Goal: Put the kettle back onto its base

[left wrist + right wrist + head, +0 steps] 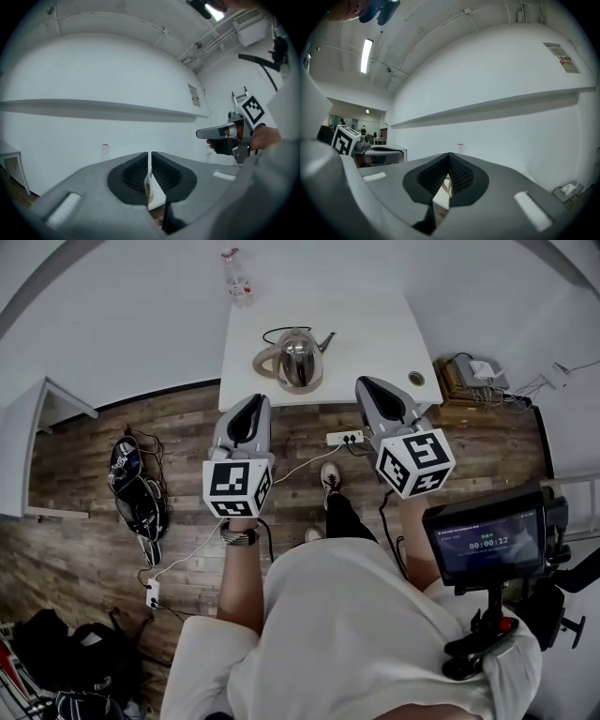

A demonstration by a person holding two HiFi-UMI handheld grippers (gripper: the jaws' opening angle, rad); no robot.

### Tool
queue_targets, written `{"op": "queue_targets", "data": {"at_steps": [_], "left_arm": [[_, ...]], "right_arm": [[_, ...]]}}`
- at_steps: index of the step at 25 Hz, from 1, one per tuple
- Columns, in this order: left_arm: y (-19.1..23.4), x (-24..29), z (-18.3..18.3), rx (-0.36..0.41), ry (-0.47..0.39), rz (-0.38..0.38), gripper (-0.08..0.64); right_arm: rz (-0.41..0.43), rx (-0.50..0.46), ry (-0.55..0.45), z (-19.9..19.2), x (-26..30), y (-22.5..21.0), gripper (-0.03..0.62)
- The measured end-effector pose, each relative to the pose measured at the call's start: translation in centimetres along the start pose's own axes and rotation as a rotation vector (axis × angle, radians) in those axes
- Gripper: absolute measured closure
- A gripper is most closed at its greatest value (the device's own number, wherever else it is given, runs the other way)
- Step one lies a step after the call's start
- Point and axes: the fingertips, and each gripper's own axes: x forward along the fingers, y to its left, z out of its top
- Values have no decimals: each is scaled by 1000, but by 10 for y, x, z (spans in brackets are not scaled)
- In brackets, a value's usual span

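The kettle (298,358), of shiny metal with its spout turned to the right, stands on the white table (375,324), near the front edge and a little left of the middle. A tan curved part shows at its left side; I cannot tell if this belongs to the base or to the handle, so I cannot say if the kettle sits on its base. A black cord (277,331) makes a loop behind it on the table top. A small clear bottle (239,283) stands at the far edge of the table, well apart from the kettle. The left gripper (257,405) and the right gripper (367,388) are both held up in front of the table, one at each side of the kettle, and neither touches it. In the left gripper view the jaws are closed, with only a thin slit between the dark pads, and nothing is in them. In the right gripper view the pads meet at the tips, also with nothing held. On the wooden floor (84,549) under the grippers lies a white power strip (344,438), and dark bags (133,486) lie at the left.
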Motion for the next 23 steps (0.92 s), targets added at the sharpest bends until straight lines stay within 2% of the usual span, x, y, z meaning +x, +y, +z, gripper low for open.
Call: {"op": "queue_targets", "data": {"at_steps": [3,8,23], "left_arm": [[-6,-6,4,2,-9,-13,532],[-23,-49,23,23,-43,-22,532],[-20,-39,26,48,-28,-51,531]], "right_arm": [[-9,-4,0,2,-8,3,591],[-21,-10,-20,13,-49,29,591],[-30,-6,-22,16,-47,30,591]]}}
